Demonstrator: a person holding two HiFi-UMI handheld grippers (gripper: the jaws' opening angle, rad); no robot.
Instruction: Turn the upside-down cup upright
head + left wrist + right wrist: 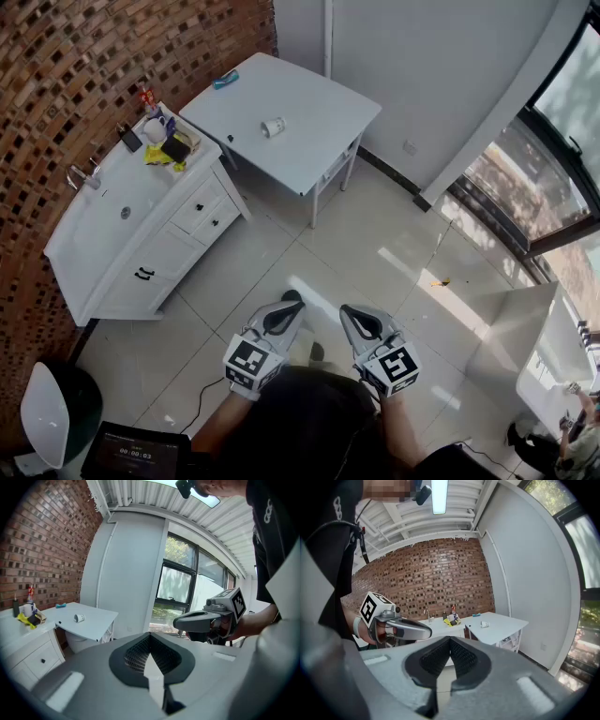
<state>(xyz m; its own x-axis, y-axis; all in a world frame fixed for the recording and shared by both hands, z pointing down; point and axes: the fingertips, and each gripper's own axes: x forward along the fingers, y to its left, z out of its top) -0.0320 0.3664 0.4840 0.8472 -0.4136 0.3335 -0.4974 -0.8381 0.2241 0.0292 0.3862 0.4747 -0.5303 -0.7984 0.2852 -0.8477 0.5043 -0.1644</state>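
Note:
A small white cup (273, 127) rests near the middle of the white table (319, 112) at the far side of the room; it seems to lie on its side, though it is too small to be sure. It also shows in the left gripper view as the cup (78, 618) and in the right gripper view as the cup (484, 624). Both grippers are held close to my body over the tiled floor, far from the table. My left gripper (286, 311) and my right gripper (360, 322) are shut, with nothing between the jaws.
A white vanity (178, 225) with a sink, a tap, bottles and a yellow cloth (157, 156) stands against the brick wall, left of the table. A blue item (225, 80) lies at the table's far corner. A black bin (56, 412) is at lower left, a white counter (534, 347) at right.

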